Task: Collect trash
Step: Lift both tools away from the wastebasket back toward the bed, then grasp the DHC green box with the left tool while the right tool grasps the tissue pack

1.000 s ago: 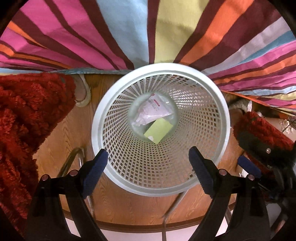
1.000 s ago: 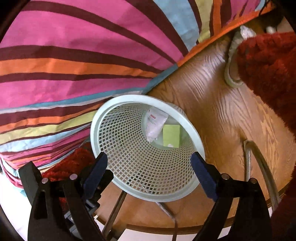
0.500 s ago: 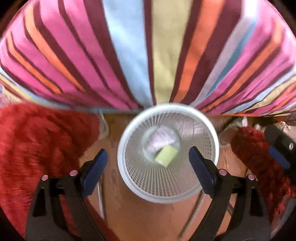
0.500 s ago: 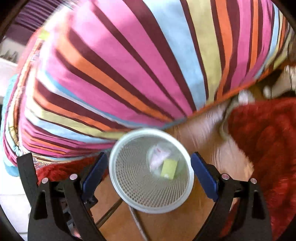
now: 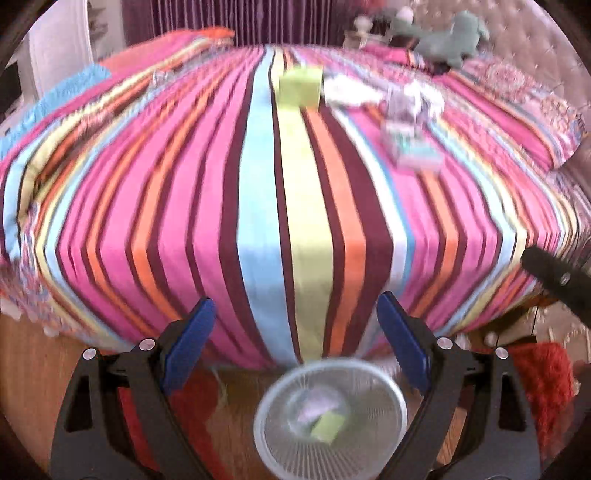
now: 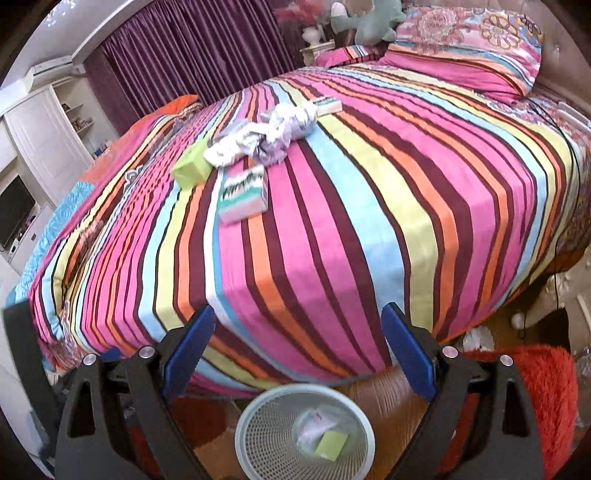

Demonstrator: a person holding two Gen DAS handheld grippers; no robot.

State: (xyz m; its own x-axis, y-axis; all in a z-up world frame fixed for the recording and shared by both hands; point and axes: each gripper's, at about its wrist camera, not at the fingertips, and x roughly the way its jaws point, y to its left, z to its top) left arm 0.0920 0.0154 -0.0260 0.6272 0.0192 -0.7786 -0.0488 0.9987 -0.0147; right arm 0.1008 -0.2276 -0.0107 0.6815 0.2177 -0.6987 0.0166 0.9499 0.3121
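The trash lies in two places. Some is in the white basket (image 6: pixel 305 430) on the wood floor (image 6: pixel 384 391) at the foot of the bed (image 6: pixel 332 221): a green box (image 6: pixel 331 445) and a clear wrapper (image 6: pixel 314 424) sit at its bottom. More is up on the striped bed cover: a green box (image 6: pixel 192 166), a pile of crumpled white paper (image 6: pixel 266 136), a pink and green box (image 6: pixel 242 194) just in front of the pile, and a small flat pack (image 6: pixel 327 105) behind it. The left gripper (image 5: pixel 295 339) and the right gripper (image 6: pixel 297 349) both hang above the basket, and the blue fingers (image 6: pixel 188 343) of each one are wide open with nothing in them. Fluffy red rugs (image 6: pixel 546 398) lie on the floor beside the basket. A grey soft toy (image 6: pixel 369 22) sits at the far end of the bed by a flowery pillow (image 6: pixel 465 40).
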